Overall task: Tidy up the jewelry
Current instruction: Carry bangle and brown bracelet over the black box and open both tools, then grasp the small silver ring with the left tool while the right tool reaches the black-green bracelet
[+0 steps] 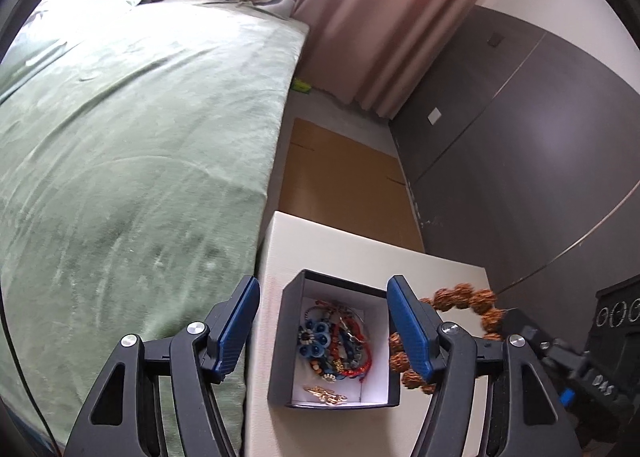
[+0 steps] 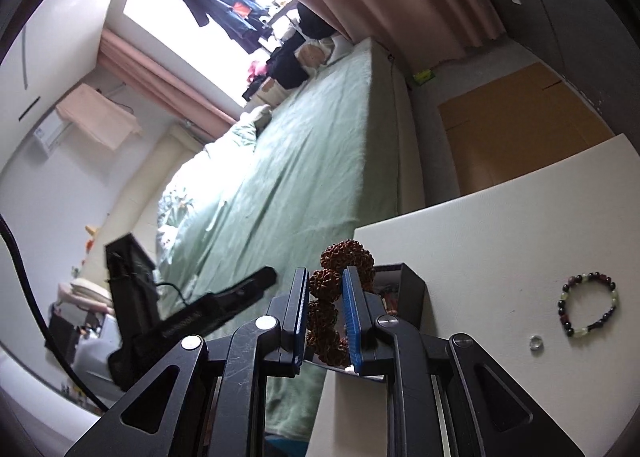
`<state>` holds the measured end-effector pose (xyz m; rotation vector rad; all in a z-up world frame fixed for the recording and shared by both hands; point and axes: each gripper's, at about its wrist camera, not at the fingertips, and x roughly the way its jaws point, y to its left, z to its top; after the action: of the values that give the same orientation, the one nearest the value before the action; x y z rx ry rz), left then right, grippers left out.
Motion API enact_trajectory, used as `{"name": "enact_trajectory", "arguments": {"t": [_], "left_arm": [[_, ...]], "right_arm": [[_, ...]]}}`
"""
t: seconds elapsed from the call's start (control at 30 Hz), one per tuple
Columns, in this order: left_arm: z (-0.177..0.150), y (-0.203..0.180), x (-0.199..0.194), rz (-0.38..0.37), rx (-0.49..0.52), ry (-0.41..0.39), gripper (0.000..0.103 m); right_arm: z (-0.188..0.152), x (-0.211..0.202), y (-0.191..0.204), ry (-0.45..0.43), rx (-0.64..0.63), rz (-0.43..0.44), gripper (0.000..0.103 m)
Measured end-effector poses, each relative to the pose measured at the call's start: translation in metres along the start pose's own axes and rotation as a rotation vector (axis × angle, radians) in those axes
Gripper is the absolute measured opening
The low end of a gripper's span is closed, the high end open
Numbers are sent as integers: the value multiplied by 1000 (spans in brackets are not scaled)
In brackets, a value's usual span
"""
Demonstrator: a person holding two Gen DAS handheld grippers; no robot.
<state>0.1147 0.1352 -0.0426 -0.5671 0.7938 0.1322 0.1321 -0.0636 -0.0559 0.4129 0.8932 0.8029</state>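
Right tongs are clamping the knobbly brown seed-bead bracelet; I'm carrying it at three o'clock of the black box. Left tongs are hanging apart. It's light, rigid-beaded but floppy; gripping one bead seems best.

Hidden and cut off

The left finger covers part of the brown bead bracelet; the boxed jewelry tangles indistinguishably.

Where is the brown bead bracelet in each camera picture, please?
Left wrist view: brown bead bracelet at lower right, behind the left gripper's right finger.
Right wrist view: bracelet at bottom centre, clamped in the right gripper.
Shared landmark: black jewelry box.
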Motion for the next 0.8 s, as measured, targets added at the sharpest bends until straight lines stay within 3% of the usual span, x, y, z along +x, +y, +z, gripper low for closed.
{"name": "enact_trajectory", "arguments": {"t": [0.13,0.2,0.33,0.4,0.57,0.8], "left_arm": [[1,6,-3,3,-14,-6,67],[2,9,-3,2,-25,-5,67],[1,6,-1,-3,-19,3,67],[0,1,0,-5,-9,4,67],[-5,-19,6,-11,34,19,67],[-15,-58,21,-8,114,53,67]], "right_arm": [[-2,16,7,19,-7,5,13],[-2,29,9,70,4,0,18],[-5,30,1,90,21,-26,20],[-3,24,-8,92,43,-35,30],[1,0,-21,65,51,-99,39],[6,-25,-44,75,49,-219,64]]}}
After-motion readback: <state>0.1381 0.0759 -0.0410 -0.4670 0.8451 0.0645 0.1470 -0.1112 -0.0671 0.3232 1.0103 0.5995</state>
